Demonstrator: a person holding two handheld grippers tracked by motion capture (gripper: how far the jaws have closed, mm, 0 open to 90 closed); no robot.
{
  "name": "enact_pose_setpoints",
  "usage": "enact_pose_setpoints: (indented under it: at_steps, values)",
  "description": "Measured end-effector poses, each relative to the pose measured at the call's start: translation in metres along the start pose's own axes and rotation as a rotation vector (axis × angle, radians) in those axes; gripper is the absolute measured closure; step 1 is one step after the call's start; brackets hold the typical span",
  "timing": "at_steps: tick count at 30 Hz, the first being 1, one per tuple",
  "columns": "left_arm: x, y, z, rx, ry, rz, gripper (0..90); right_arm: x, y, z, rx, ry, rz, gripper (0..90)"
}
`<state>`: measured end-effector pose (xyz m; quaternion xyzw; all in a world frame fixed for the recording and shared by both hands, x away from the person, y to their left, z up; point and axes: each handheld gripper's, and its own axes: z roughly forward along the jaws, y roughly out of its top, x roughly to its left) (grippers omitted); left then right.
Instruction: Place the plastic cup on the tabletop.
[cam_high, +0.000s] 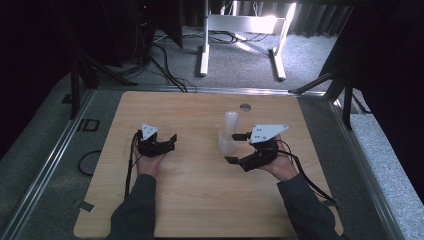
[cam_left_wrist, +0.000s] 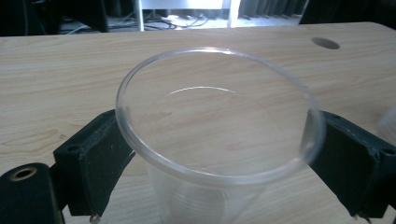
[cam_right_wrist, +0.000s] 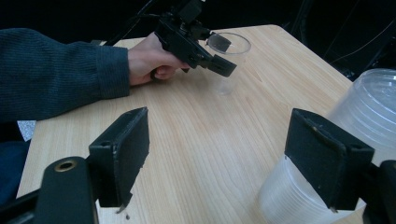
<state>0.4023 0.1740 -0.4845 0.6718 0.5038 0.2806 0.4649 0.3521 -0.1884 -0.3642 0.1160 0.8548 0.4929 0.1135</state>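
Observation:
A single clear plastic cup (cam_left_wrist: 219, 116) stands on the wooden table (cam_high: 200, 200) between the jaws of my left gripper (cam_left_wrist: 219, 182). The black pads sit either side of its wall below the rim, and I see no squeeze on it. In the right gripper view the same cup (cam_right_wrist: 229, 46) rests on the table with the left gripper (cam_right_wrist: 223, 55) around it. My right gripper (cam_right_wrist: 224, 158) is open wide, with bare table between its jaws. A stack of clear cups (cam_right_wrist: 369, 102) stands just beyond its right jaw. From above, the stack (cam_high: 229, 132) is left of the right gripper (cam_high: 237, 148).
A round cable hole (cam_high: 244, 106) lies in the table near its far edge. A white desk frame (cam_high: 240, 30) stands on the grey carpet beyond the table. Metal rails run along both sides. Cables trail from both grippers toward the person's sleeves.

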Motion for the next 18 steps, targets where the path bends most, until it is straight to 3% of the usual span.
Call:
enact_pose_setpoints:
  at_steps: [5,12,18]
  values:
    - [0.002,0.001,-0.010,-0.012,0.005,-0.016,7.6,0.000,0.000,0.000,0.001,0.000,0.000,21.5]
    - [-0.003,0.000,-0.042,-0.052,-0.039,0.001,7.3,-0.002,-0.006,-0.004,-0.003,-0.010,0.016,21.5]
    - [-0.009,-0.010,-0.070,-0.086,-0.069,-0.017,7.4,-0.003,-0.008,-0.007,-0.002,-0.015,0.024,21.1]
